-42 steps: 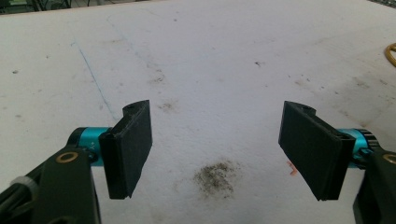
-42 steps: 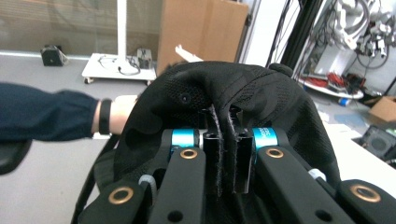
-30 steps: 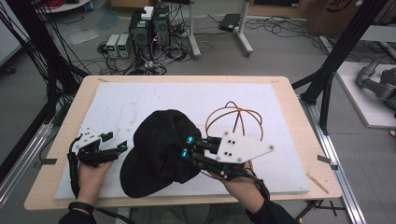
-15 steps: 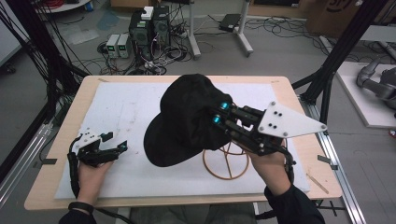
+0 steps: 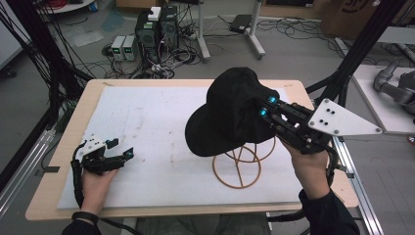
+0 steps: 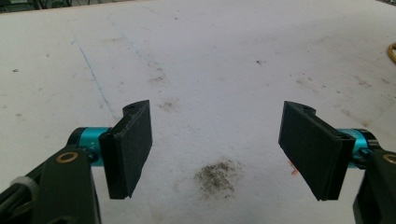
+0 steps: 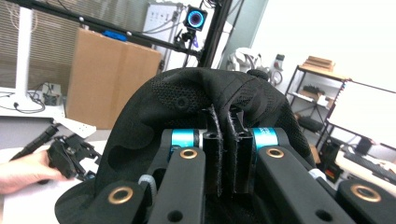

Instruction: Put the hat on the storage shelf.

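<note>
Left hand-held gripper [image 5: 128, 153] rested on the desk [image 5: 147, 122], well left of the wire stand [image 5: 243, 164], jaws wide apart and empty. Black cap [image 5: 230, 115] hung in the air just above the stand, brim drooping toward the left. Right hand-held gripper [image 5: 264, 107], right of the stand, was clamped tight on a fold of crown fabric. Judged light, soft, floppy; a pinch at the crown or the stiffer brim should hold.

open white mat [image 5: 147, 127] left, wire stand [image 5: 242, 164] right
</note>
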The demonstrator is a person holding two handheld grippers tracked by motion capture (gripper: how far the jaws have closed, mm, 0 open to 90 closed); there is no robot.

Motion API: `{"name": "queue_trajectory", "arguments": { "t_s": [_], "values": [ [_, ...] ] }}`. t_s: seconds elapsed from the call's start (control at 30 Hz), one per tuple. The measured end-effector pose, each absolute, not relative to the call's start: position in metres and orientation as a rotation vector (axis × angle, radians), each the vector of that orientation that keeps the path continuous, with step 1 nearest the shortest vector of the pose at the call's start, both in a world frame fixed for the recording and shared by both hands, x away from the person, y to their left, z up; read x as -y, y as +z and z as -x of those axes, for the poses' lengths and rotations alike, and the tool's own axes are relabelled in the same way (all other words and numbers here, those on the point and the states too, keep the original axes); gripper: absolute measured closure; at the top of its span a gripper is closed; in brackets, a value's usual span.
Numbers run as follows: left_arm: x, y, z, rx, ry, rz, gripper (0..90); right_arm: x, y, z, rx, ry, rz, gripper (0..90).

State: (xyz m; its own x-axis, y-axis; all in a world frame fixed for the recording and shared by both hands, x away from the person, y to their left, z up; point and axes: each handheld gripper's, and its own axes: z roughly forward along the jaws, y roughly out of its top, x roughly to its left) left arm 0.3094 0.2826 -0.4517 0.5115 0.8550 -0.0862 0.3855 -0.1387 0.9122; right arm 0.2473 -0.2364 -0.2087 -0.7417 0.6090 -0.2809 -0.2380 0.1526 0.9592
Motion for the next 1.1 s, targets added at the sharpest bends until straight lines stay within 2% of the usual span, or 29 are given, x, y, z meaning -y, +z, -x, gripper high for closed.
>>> {"name": "queue_trajectory", "arguments": {
  "t_s": [0.73,0.83,0.87,1.1],
  "values": [
    [-0.283,-0.452,-0.310,-1.059,0.578,-1.741,26.0,0.263,-0.251,-0.240,-1.830,1.614,-0.452,83.2],
    [-0.283,-0.452,-0.310,-1.059,0.578,-1.741,26.0,0.263,-0.257,-0.241,-1.841,1.617,-0.467,81.3],
    [-0.283,-0.452,-0.310,-1.059,0.576,-1.741,26.0,0.264,-0.260,-0.242,-1.844,1.619,-0.476,77.8],
    [-0.283,-0.452,-0.310,-1.059,0.578,-1.743,26.0,0.271,-0.267,-0.245,-1.812,1.645,-0.516,68.4]
  ]
}}
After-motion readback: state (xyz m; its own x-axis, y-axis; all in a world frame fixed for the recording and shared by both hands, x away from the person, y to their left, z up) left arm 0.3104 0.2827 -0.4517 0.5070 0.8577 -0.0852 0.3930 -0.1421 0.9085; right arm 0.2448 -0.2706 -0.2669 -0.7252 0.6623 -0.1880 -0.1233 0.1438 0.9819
